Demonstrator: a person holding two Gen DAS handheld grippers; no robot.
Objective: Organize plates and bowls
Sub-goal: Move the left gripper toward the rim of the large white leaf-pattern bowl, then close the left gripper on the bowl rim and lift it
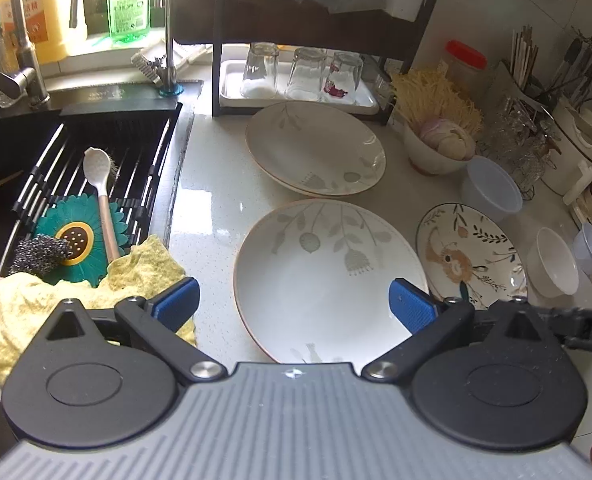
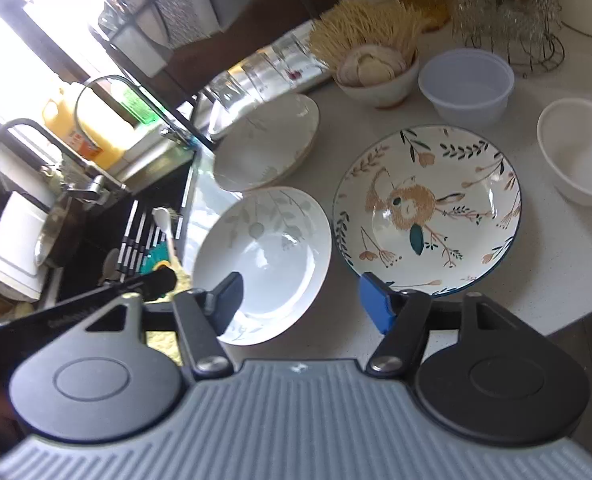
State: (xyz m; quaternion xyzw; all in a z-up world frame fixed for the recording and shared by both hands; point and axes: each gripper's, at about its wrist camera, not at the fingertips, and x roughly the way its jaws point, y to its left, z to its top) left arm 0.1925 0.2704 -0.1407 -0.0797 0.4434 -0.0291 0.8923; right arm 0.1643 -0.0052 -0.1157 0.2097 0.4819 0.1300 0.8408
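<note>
Left gripper (image 1: 294,302): jaws spread wide, nothing pinched. It hovers over the near rim of the leaf-pattern plate (image 1: 327,276), one blue pad over the plate's near right edge, the other out past its left edge above the yellow cloth (image 1: 76,300).

Right gripper (image 2: 303,300): jaws partly spread, nothing pinched. It hangs over the bare desk (image 2: 555,264) between the leaf-pattern plate (image 2: 272,260) and the rabbit-pattern plate (image 2: 427,208), one finger over the former's near rim, the other at the latter's near edge.

Positions relative to the leaf-pattern plate:
- Rabbit-pattern plate: just beside it, to the right.
- Stack of two matching plates (image 1: 315,148): just behind it.
- White bowl (image 2: 579,152) and translucent tub (image 2: 467,84): beyond the rabbit-pattern plate.
- Sink rack (image 1: 96,152): to the left, carrying a white spoon (image 1: 100,188).
</note>
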